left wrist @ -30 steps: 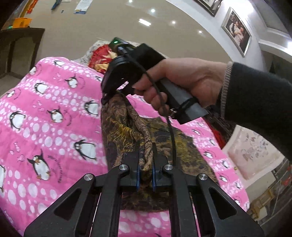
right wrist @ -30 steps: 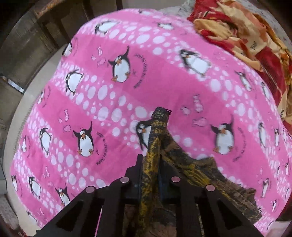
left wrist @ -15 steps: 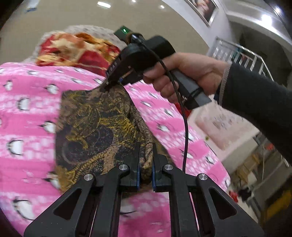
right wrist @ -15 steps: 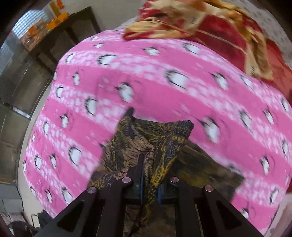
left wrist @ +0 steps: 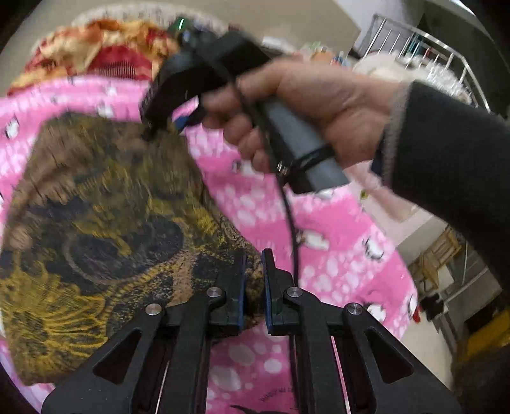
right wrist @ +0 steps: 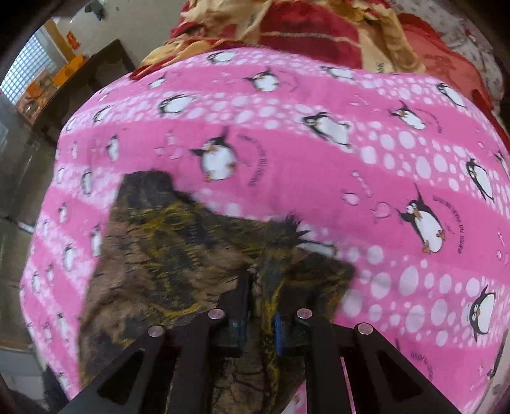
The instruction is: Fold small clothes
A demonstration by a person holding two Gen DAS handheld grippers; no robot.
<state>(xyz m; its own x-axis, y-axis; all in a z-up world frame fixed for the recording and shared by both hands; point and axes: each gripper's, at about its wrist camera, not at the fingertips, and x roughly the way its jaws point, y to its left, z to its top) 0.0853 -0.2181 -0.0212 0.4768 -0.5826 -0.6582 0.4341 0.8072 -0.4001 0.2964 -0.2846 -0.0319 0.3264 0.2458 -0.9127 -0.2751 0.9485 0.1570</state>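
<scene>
Two grippers are seen clamped on one garment, spread over a pink penguin-print blanket [right wrist: 318,165]. The blanket fills most of both views; a red and yellow bedcover [right wrist: 318,28] is bunched along its far edge.

The brown and yellow patterned cloth [left wrist: 105,229] is laid out broad over the blanket, blurred by motion in both views. In the right wrist view a fringed corner [right wrist: 291,226] is seen sticking up just ahead of the fingers.

Right hand [left wrist: 306,105]: seen from the left wrist view, wrapped around the grey handle, knuckles towards the camera, forearm in a dark sleeve [left wrist: 452,165] entering from the right edge. The right gripper [left wrist: 149,133] is angled down and to the left, its tip touching the far corner of the cloth.

Left gripper [left wrist: 253,267]: fingers nearly together, a fold of the cloth's near right edge pinched between the blue pads. Right gripper, own view [right wrist: 261,286]: jaws closed to a narrow gap with a bunched ridge of cloth held between them.

A black cable [left wrist: 290,216] is seen hanging from the right handle down past the left gripper's right finger. A metal rack [left wrist: 430,47] is visible at top right, blurred.
</scene>
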